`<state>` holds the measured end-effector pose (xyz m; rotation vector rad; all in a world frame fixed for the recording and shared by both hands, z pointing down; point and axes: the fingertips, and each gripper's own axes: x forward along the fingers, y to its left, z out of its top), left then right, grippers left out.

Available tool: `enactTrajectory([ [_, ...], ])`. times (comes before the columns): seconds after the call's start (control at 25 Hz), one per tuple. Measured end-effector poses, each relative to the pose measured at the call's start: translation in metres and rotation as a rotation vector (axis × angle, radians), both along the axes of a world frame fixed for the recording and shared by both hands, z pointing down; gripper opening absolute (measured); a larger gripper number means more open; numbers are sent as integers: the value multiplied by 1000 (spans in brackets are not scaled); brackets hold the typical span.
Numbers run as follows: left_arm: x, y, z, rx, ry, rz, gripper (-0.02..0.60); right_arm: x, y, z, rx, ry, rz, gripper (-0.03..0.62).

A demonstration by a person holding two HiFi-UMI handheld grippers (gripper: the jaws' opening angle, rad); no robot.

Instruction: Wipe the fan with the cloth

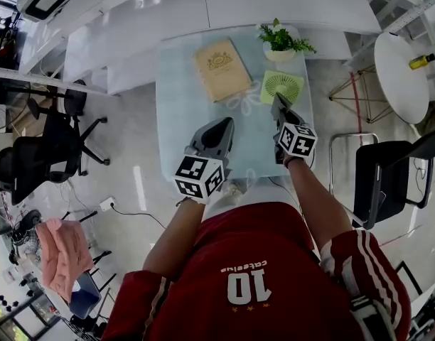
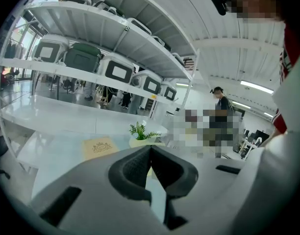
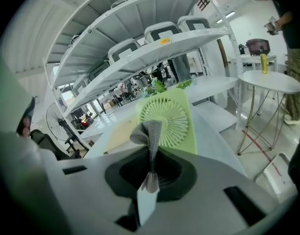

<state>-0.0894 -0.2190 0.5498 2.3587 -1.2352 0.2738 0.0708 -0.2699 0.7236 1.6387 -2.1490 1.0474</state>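
head view shows the pale bench (image 1: 176, 119) ahead of the person, with a white round table (image 1: 402, 77) well apart to its right. on the bench, a tan book (image 1: 222, 68) lies flat near the far centre. the green fan (image 1: 281, 87) lies flat at the far right of the bench, just beside the book's right edge, grille facing up. a potted plant (image 1: 280, 40) stands just behind the fan at the far right corner. the left gripper (image 1: 224, 124) is held over the near centre of the bench, well apart from the fan. the right gripper (image 1: 278, 101) is held at the near edge of the fan; contact with the fan cannot be confirmed. left gripper view shows its fingers (image 2: 140, 163) closed pad to pad at the tips, with nothing between them. right gripper view shows its fingers (image 3: 167, 173) clamped on a grey cloth (image 3: 150, 133). the cloth is pinched into a narrow fold between the pads, and its free end stands up past the tips in a loose bunch. in that view the bunch overlaps the near left part of the fan grille.
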Motion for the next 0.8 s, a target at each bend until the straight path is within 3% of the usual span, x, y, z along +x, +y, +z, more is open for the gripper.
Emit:
enactTrajectory([
  [0.6,-21,-10,19,-40,-33,-62,3,-38,-28,20,-13,-43,-55,18],
  [0.8,-11,-19,25,-34,-48,-31,3,-41,-33,27,-12,-38,-71,18],
])
